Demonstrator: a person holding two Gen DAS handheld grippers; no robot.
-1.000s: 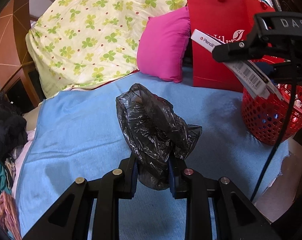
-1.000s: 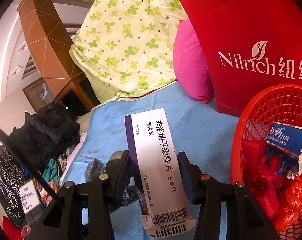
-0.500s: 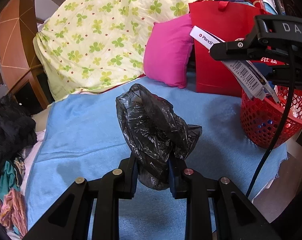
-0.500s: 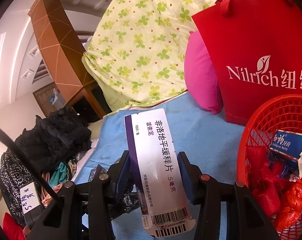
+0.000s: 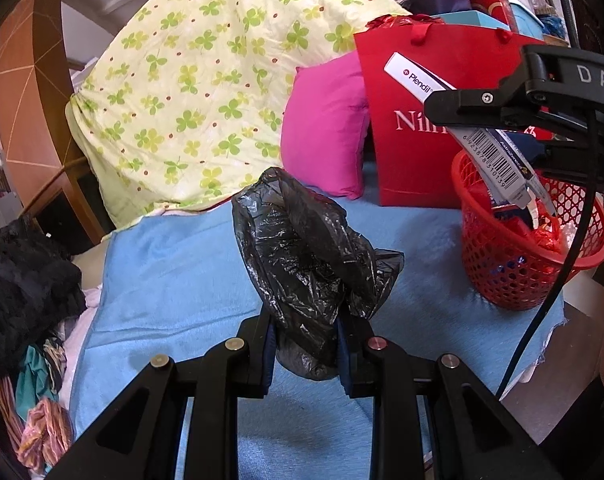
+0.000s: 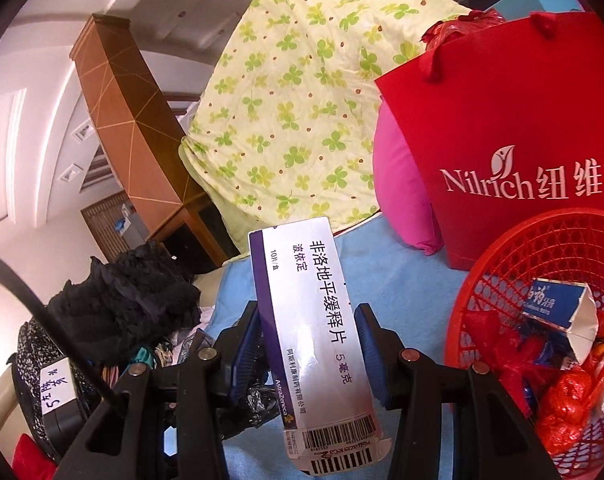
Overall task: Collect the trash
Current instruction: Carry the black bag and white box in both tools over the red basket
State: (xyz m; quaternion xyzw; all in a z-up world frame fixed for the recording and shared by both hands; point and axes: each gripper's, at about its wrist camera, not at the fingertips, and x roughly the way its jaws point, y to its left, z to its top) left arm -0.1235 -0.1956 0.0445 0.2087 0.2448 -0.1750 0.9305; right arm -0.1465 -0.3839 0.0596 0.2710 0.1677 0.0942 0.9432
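Left tongs (image 5: 305, 354) grip black bag (image 5: 305, 256); right tongs (image 6: 307, 354) grip box (image 6: 313, 320).

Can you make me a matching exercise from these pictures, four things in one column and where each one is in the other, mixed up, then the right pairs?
Things:
1. black plastic bag
2. medicine box
3. blue toothpaste box
4. pink pillow

Places:
A. lying in the red basket
B. clamped in the right tool
C. leaning beside the red paper bag
D. clamped in the left tool

Pairs: 1-D, 2-B, 3-A, 4-C
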